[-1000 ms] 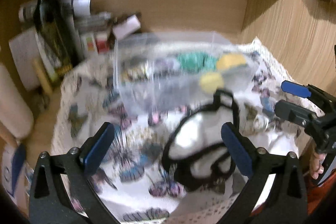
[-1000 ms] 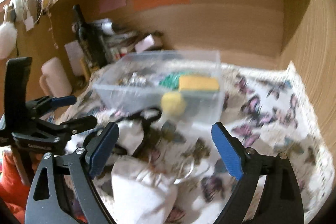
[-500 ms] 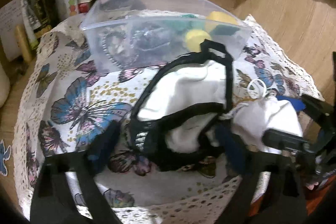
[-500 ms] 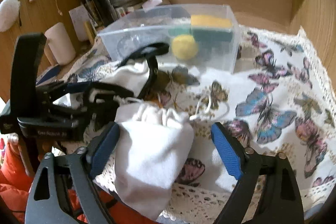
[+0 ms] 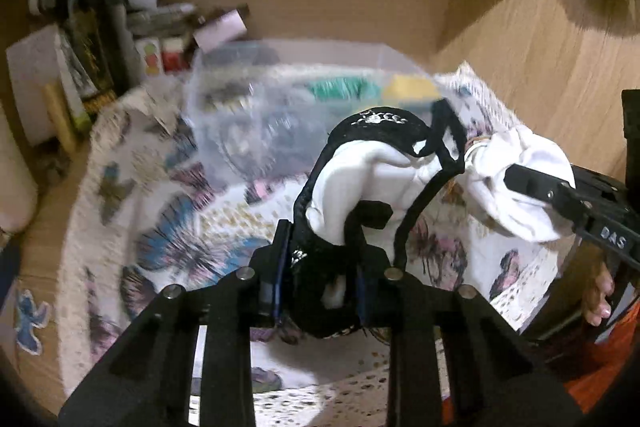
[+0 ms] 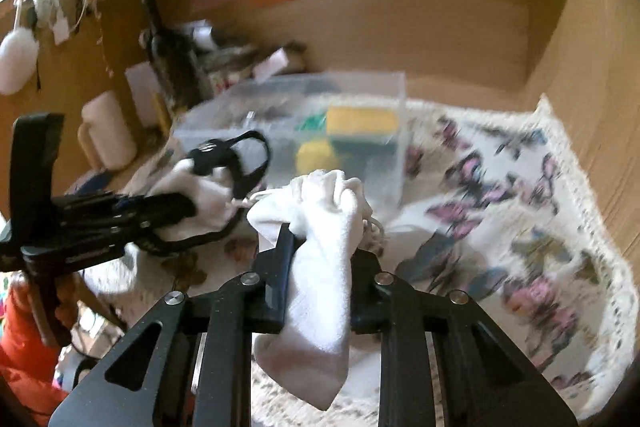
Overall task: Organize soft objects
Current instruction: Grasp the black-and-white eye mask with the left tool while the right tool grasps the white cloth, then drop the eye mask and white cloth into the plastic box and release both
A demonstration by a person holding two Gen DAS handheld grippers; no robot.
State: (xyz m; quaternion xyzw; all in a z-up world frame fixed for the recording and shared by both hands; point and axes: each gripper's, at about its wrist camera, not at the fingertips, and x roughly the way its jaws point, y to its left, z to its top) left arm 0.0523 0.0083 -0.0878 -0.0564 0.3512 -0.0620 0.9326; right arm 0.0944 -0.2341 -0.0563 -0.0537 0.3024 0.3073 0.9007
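My left gripper (image 5: 320, 267) is shut on a black-and-white eye mask (image 5: 360, 167) and holds it above the butterfly cloth (image 5: 180, 227). My right gripper (image 6: 320, 251) is shut on a white drawstring pouch (image 6: 320, 247) and holds it up; the pouch hangs below the fingers. The pouch also shows in the left wrist view (image 5: 516, 187), and the mask in the right wrist view (image 6: 208, 183). A clear plastic box (image 6: 320, 131) behind them holds a yellow sponge (image 6: 360, 123), a yellow ball (image 6: 316, 157) and green material (image 5: 344, 89).
A dark bottle (image 5: 86, 23), papers and small boxes (image 5: 160, 27) crowd the back left corner. A cream cylinder (image 6: 106, 135) stands at the left. Wooden walls (image 6: 592, 67) close the back and right. The cloth's lace edge (image 6: 600, 267) runs along the right.
Both grippers have closed, the left on the eye mask and the right on the white pouch. Both items have been lifted off the cloth.
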